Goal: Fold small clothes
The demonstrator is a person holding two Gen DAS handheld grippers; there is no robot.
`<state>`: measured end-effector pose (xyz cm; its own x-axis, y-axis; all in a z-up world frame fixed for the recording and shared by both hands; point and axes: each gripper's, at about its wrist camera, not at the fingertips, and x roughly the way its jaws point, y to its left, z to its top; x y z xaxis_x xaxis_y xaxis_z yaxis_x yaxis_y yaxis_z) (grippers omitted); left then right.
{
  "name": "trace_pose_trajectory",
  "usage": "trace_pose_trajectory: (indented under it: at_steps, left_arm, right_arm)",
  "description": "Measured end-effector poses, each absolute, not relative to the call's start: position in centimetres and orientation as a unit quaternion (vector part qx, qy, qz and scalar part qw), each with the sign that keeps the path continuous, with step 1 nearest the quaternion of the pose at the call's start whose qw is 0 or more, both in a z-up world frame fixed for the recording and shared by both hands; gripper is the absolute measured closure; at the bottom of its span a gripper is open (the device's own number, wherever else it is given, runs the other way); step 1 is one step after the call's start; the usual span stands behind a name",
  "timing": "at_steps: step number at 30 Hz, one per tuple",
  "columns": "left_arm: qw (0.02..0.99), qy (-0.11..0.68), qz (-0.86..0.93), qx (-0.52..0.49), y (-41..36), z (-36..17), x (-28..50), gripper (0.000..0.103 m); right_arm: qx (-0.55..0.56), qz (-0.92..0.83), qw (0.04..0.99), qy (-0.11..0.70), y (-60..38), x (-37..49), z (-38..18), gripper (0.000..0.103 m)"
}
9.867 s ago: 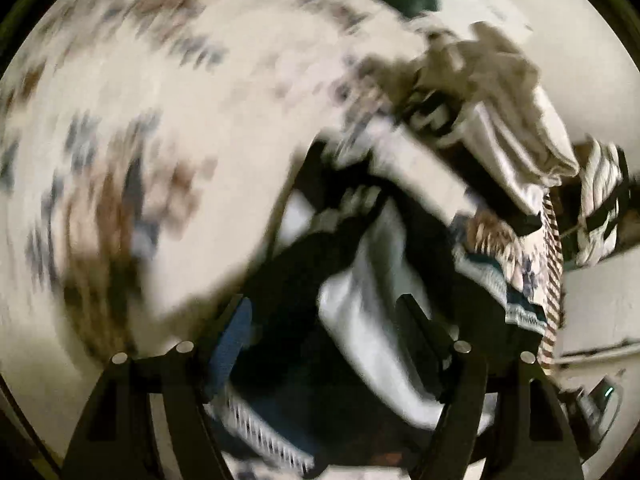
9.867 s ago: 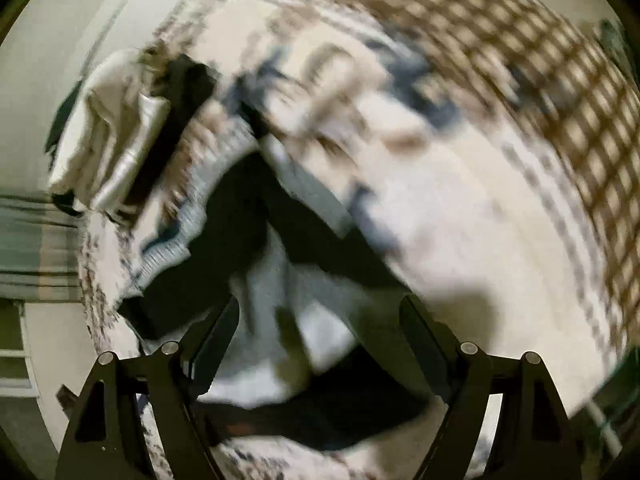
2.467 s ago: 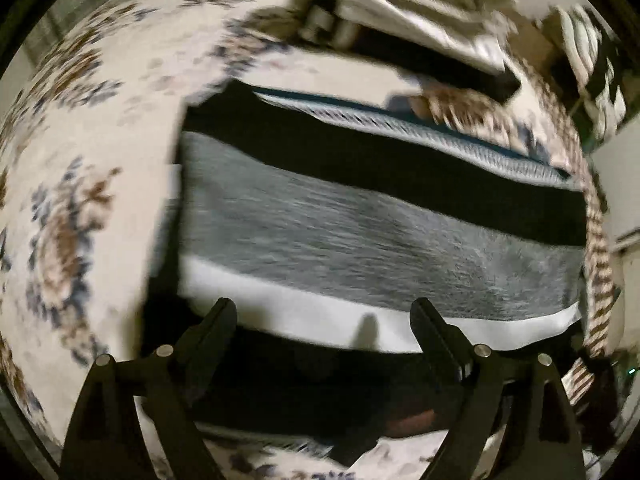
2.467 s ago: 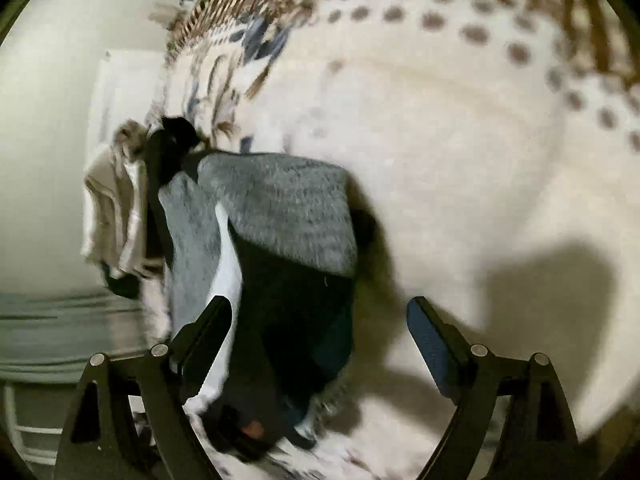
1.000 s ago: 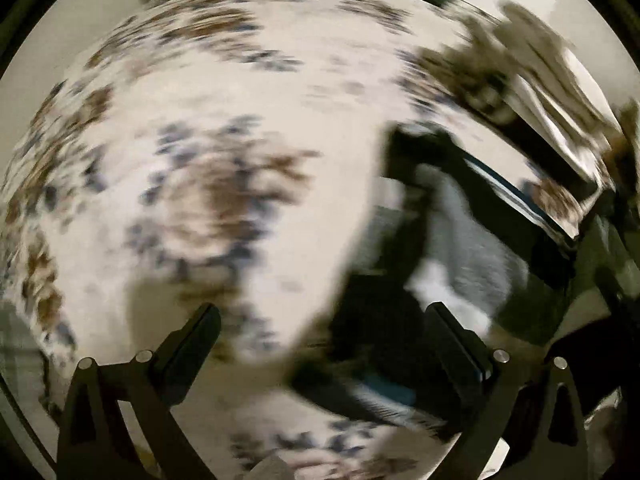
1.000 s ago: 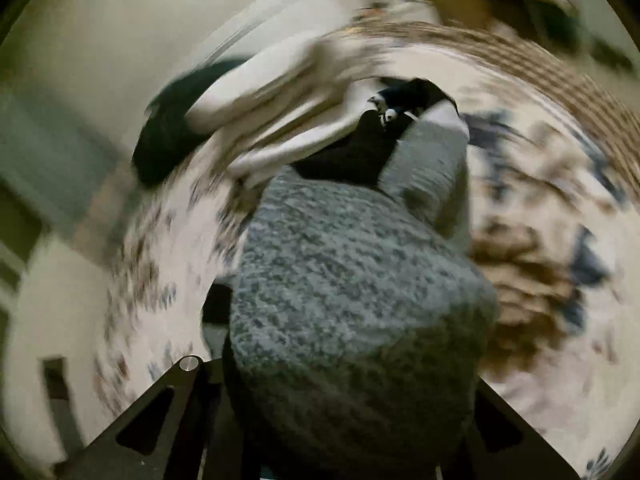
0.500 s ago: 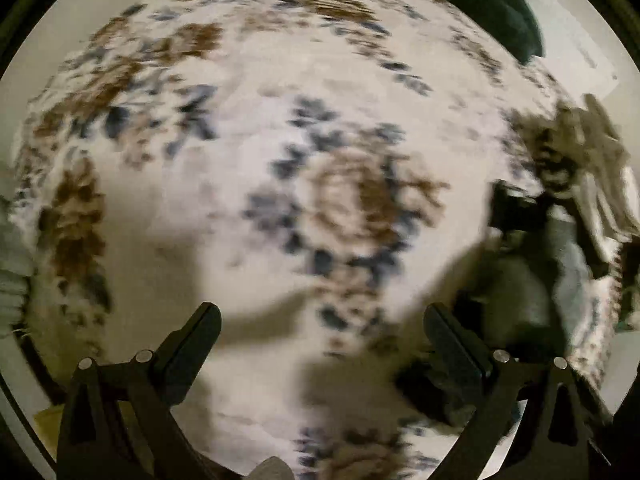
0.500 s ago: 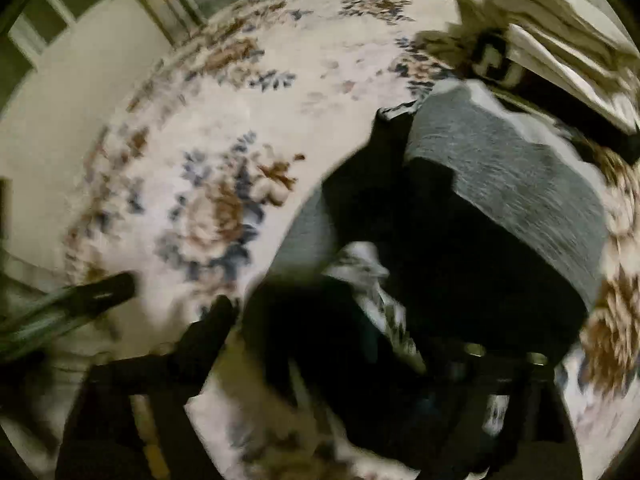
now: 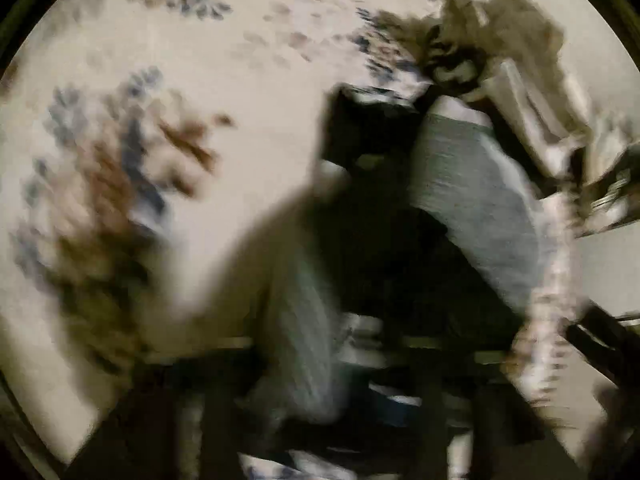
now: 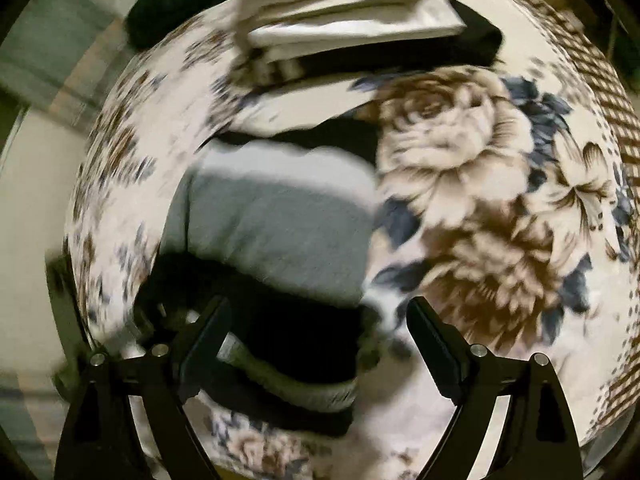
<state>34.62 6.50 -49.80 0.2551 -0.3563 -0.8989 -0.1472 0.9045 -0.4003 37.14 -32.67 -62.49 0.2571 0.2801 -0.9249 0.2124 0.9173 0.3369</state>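
Observation:
A small sweater (image 10: pixel 276 232) with black, grey and white stripes lies folded on a floral blanket (image 10: pixel 480 200). My right gripper (image 10: pixel 320 320) hovers just over its near black hem, jaws open wide, with nothing pinched between the fingers (image 10: pixel 204 344). In the left wrist view everything is smeared by motion. The same sweater (image 9: pixel 472 208) shows at centre right, and a grey fold of it reaches down between the dark fingers of my left gripper (image 9: pixel 328 400). Its jaws are closing; the blur hides whether the pads press on the cloth.
A stack of folded cream and white clothes (image 10: pixel 340 12) on a black piece sits just beyond the sweater, also seen as a stack (image 9: pixel 532 92) at upper right. A dark green bundle (image 10: pixel 168 4) lies at the far left. The blanket's checked border (image 10: pixel 616 92) runs along the right.
A second ago my right gripper was shut on the grey cloth; it has let go and stands open over the folded sweater. My left gripper swung from bare blanket back onto the sweater.

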Motion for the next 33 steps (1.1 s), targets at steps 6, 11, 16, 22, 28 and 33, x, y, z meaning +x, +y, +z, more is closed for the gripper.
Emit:
trace_pose_trajectory:
  at_steps: [6,11,16,22,28,33]
  left_arm:
    - [0.759,0.588,-0.028,-0.279,8.9,-50.1,29.8,0.083]
    - [0.763,0.577,-0.011,-0.292,8.9,-49.7,29.3,0.083]
    - [0.763,0.571,-0.004,-0.304,8.6,-49.6,28.8,0.083]
    - [0.749,0.558,-0.006,-0.356,9.4,-49.8,28.1,0.083]
    - [0.695,0.525,-0.05,-0.488,12.1,-51.6,25.4,0.079]
    - [0.676,0.522,-0.033,-0.52,15.6,-51.0,24.4,0.045]
  right_arm:
    - [0.202,0.044,0.764,0.61,-34.9,42.2,-63.3,0.012]
    - [0.166,0.121,0.757,0.62,-31.2,47.4,-62.5,0.012]
    - [0.091,0.229,0.72,0.649,-22.1,54.1,-63.1,0.012]
    - [-0.005,0.243,0.678,0.694,-15.8,58.0,-67.1,0.091]
    - [-0.048,0.287,0.712,0.639,-13.1,56.2,-62.0,0.091]
    - [-0.103,0.302,0.707,0.631,-9.1,57.0,-62.6,0.092]
